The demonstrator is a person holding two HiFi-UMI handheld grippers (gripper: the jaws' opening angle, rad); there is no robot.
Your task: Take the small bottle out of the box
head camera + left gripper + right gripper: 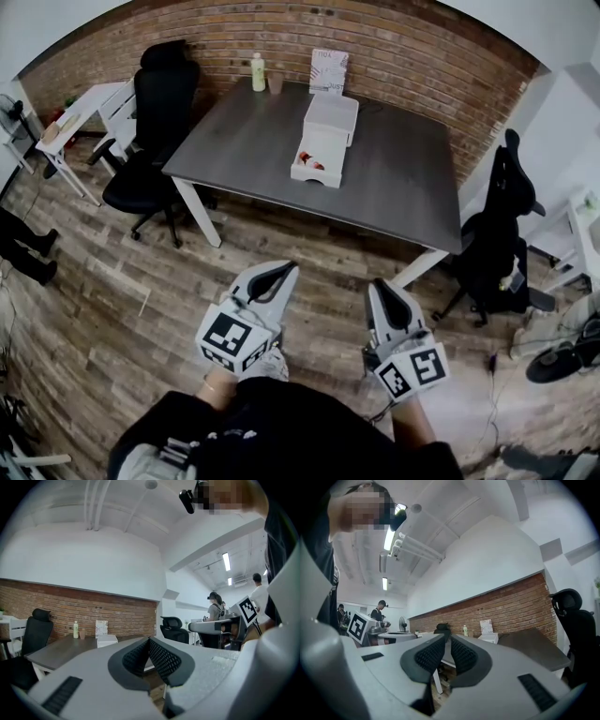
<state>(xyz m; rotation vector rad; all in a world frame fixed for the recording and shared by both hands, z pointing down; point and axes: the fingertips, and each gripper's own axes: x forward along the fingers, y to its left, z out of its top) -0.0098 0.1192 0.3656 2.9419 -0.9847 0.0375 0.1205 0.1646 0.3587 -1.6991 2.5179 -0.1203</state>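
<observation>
On the far dark grey table (244,141), the open white box (315,176) holds a red-and-white item (310,161), probably the small bottle. We hold the left gripper (284,270) closed and the right gripper (382,285) slightly parted, both empty, so everything remains.

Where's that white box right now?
In the head view, the white box sits near the middle of the grey table, just in front of the patterned card at its far edge.
</observation>
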